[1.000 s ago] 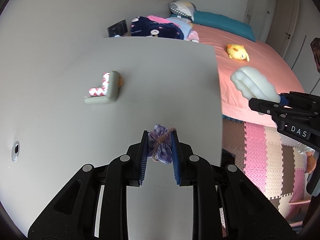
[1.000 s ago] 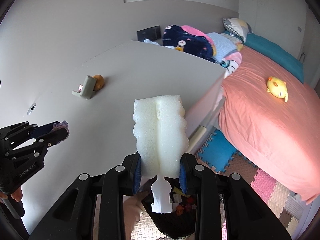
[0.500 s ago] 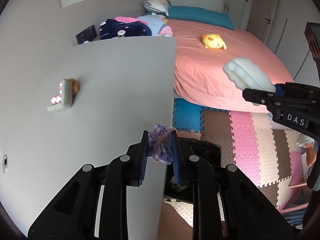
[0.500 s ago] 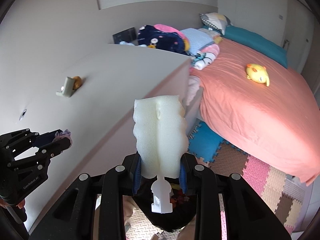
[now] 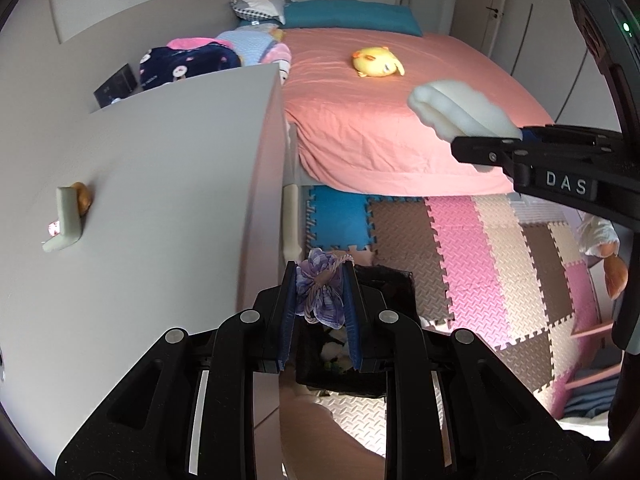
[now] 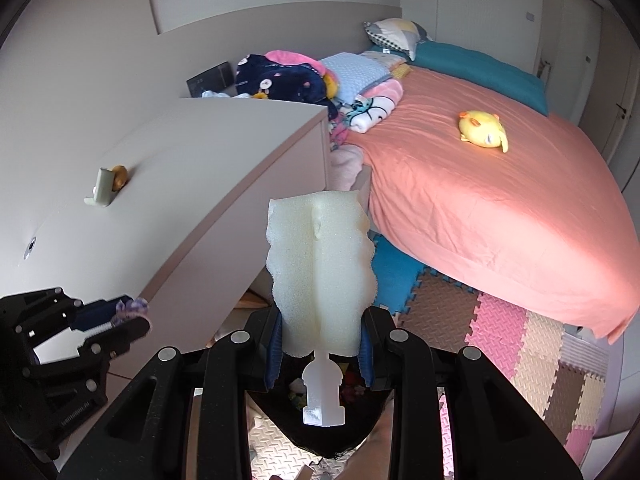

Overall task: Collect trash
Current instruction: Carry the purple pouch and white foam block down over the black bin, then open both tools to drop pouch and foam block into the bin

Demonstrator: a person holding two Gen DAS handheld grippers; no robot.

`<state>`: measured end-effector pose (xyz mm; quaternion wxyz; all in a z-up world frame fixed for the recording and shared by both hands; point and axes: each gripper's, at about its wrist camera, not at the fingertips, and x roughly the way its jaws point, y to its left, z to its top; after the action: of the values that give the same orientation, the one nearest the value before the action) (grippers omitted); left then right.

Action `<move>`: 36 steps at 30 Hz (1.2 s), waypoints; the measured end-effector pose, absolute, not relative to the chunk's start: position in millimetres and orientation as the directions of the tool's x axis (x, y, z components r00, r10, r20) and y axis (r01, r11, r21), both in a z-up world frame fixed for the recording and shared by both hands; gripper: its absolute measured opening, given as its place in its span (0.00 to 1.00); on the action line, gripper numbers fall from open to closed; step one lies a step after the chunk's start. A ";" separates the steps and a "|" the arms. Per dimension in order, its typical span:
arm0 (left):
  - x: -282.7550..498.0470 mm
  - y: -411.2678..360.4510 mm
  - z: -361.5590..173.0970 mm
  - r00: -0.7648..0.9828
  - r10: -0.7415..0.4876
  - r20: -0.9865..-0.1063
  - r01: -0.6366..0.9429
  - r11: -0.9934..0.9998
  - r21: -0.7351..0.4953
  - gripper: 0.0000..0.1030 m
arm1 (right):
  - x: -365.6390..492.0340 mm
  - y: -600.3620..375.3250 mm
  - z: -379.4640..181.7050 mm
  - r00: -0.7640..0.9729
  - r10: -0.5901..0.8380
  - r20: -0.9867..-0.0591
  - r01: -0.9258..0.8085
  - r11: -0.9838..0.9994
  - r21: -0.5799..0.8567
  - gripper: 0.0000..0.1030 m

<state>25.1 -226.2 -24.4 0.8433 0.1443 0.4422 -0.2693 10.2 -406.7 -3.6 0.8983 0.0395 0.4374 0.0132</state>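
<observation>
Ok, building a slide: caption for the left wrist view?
Left tool grips a purple fabric scrap above a black trash bin beside the grey table.

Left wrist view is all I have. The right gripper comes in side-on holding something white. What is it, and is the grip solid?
Observer: It's a white foam block, like a sponge head. The right gripper has a pad pressed on each of its lower sides.
Operator: Anything hanging off it?
Observer: A white plastic stem sticks out of its lower end, back between the fingers.
Operator: Is the bin under it?
Observer: In the right wrist view a black-lined bin shows just behind the stem, with colourful bits inside.
</observation>
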 end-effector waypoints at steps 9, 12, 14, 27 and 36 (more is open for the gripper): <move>11.2 -242.2 -33.8 0.473 -0.268 -0.839 0.629 0.770 0.109 0.95 | 15.4 -428.7 -2.0 0.623 -0.035 -0.782 0.116 0.992 0.049 0.84; 11.4 -242.4 -35.2 0.479 -0.250 -0.841 0.622 0.773 0.125 0.95 | 15.6 -433.9 -2.5 0.623 -0.063 -0.780 0.140 0.990 0.032 0.84; 12.6 -239.9 -35.3 0.480 -0.251 -0.841 0.616 0.778 0.119 0.95 | 15.6 -435.6 -4.2 0.620 -0.066 -0.782 0.143 0.989 0.029 0.84; 14.7 -233.4 -29.6 0.493 -0.245 -0.835 0.588 0.801 0.113 0.95 | 15.3 -427.6 -4.9 0.620 -0.056 -0.782 0.126 0.992 0.029 0.84; 17.8 -229.3 -29.5 0.498 -0.242 -0.833 0.577 0.809 0.110 0.95 | 18.9 -420.2 -4.0 0.625 -0.049 -0.779 0.122 0.992 0.036 0.84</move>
<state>17.8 -229.3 -29.5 0.8441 0.1909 0.4385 -0.2425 18.9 -420.2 -4.0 0.9003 0.0426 0.4307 -0.0474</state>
